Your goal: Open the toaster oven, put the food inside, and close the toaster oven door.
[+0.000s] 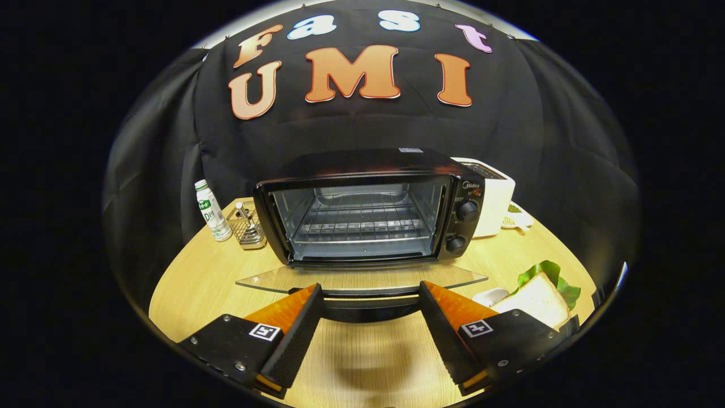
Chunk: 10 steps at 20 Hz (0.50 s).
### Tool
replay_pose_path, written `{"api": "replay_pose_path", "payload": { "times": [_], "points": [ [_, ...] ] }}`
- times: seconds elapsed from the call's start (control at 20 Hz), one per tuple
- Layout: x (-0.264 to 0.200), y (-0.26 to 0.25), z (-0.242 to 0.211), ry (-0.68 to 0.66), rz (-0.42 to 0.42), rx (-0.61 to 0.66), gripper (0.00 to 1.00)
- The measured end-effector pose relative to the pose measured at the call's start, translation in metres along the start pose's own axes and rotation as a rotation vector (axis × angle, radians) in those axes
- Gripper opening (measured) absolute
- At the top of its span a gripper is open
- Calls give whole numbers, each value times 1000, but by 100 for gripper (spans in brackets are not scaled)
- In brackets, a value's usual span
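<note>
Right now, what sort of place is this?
Likely a staged kitchen-style booth: a toaster oven with its door open, a sandwich, and a bottle on a wooden table. Gripper open.

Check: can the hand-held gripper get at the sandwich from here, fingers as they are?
Probably yes. The hand-held gripper is open and empty at the lowered oven door; the sandwich lies on the table beside its right finger, with nothing between.

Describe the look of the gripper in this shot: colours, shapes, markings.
The two-finger gripper has wedge-shaped fingers with orange outer faces and black, finely ribbed inner pads. Each finger sits on a black angular mount held by small silver screws, and each mount carries a square black-and-white fiducial marker. No cables are visible.
</note>
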State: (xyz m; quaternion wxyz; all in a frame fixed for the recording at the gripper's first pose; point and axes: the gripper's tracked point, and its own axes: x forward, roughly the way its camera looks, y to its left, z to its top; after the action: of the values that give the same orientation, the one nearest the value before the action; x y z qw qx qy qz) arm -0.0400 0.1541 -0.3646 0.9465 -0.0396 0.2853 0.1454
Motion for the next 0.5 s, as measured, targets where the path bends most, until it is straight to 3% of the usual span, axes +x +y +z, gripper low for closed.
{"api": "replay_pose_path", "payload": {
  "times": [0.5],
  "points": [
    [3, -7, -50, 45, 0, 29, 100]
  ]
}}
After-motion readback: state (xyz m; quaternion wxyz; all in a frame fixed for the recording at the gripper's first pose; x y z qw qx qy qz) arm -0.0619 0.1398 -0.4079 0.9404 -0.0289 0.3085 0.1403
